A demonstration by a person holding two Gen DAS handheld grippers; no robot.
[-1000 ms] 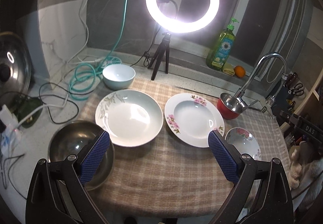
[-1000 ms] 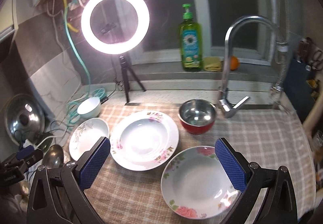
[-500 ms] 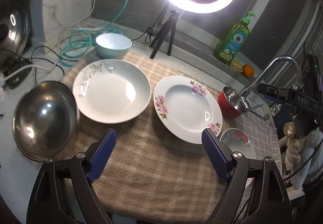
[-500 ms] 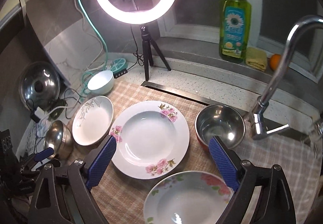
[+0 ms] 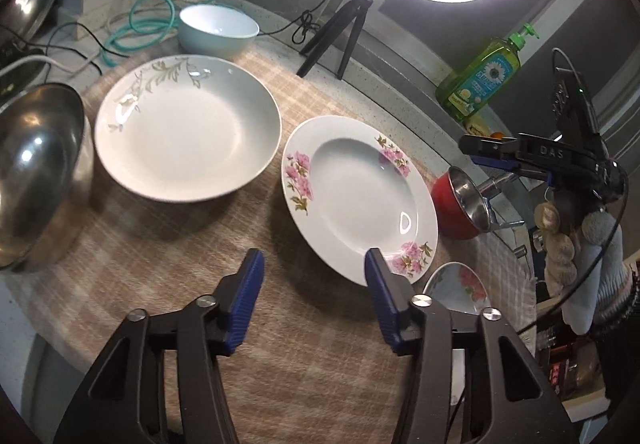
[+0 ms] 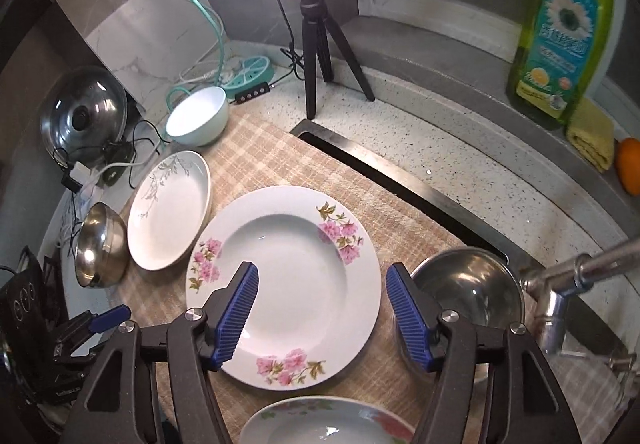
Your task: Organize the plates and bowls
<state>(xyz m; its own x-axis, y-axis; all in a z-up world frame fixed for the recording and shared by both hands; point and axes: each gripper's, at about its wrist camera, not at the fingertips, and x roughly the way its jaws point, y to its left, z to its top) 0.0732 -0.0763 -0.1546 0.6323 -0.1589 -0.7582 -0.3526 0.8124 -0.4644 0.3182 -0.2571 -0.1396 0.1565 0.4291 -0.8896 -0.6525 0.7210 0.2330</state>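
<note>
A large pink-flowered plate (image 5: 360, 196) (image 6: 284, 284) lies on the checked cloth (image 5: 168, 276). Left of it sit a white leaf-pattern plate (image 5: 188, 128) (image 6: 170, 212), a steel bowl (image 5: 36, 172) (image 6: 100, 252) and a pale blue bowl (image 5: 218, 28) (image 6: 198, 120). A red steel-lined bowl (image 5: 460, 204) (image 6: 468, 292) and a small flowered plate (image 5: 460, 288) (image 6: 324, 424) are to its right. My left gripper (image 5: 314, 268) hovers at the big plate's near rim, jaws closing on nothing. My right gripper (image 6: 320, 272) hangs over that plate, jaws closing, empty.
A ring light on a black tripod (image 6: 316, 44) stands behind the cloth. A green soap bottle (image 6: 560, 32), a yellow sponge and an orange (image 6: 628, 164) line the sill. The faucet (image 6: 560, 284) is at right, the sink edge (image 6: 400, 180) behind, cables and a pot lid (image 6: 84, 112) at left.
Both pairs of jaws have narrowed a good deal. Both grippers have dropped and tilted down. The right one has moved left, from over the small flowered plate to over the big one.
</note>
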